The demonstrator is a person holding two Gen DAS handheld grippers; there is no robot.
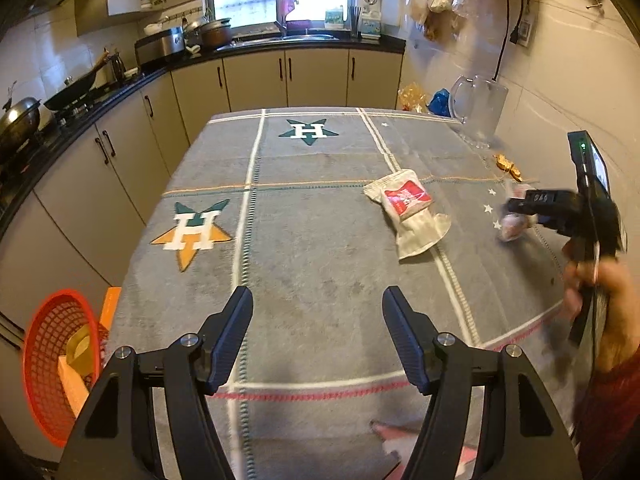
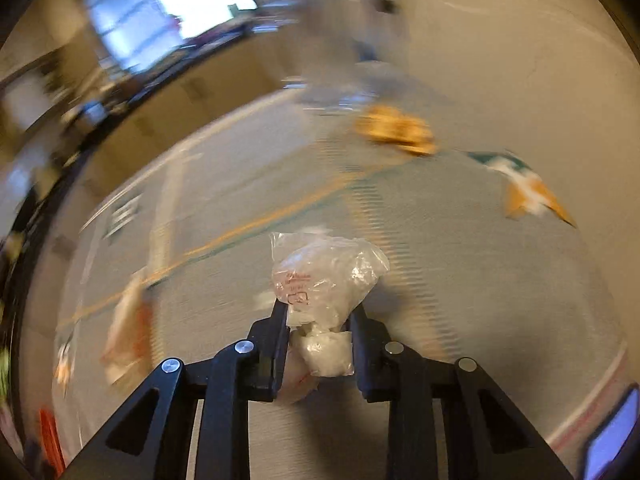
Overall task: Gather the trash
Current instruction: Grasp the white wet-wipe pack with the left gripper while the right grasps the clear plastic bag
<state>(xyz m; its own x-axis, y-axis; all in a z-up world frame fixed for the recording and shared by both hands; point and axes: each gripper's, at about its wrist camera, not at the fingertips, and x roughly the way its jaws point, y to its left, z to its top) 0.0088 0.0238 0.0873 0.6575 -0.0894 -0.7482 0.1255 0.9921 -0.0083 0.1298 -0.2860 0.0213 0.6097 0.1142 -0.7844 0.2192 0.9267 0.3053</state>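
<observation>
My right gripper [image 2: 320,314] is shut on a crumpled clear plastic bag [image 2: 324,276] and holds it above the grey tablecloth; the view is blurred by motion. In the left wrist view that gripper [image 1: 516,210] is at the table's right side with the bag [image 1: 514,228] in its jaws. My left gripper [image 1: 318,300] is open and empty over the near part of the table. A white and red snack wrapper [image 1: 408,210] lies in the middle right. A small gold wrapper [image 1: 507,167] lies further back right. A red mesh basket [image 1: 48,360] stands off the table's left edge.
A clear glass jug [image 1: 480,110] stands at the far right corner by the wall. Kitchen counters [image 1: 100,92] with pots run along the left and back. A pink and white scrap [image 1: 394,436] lies near the front edge. A phone [image 2: 612,432] shows at lower right.
</observation>
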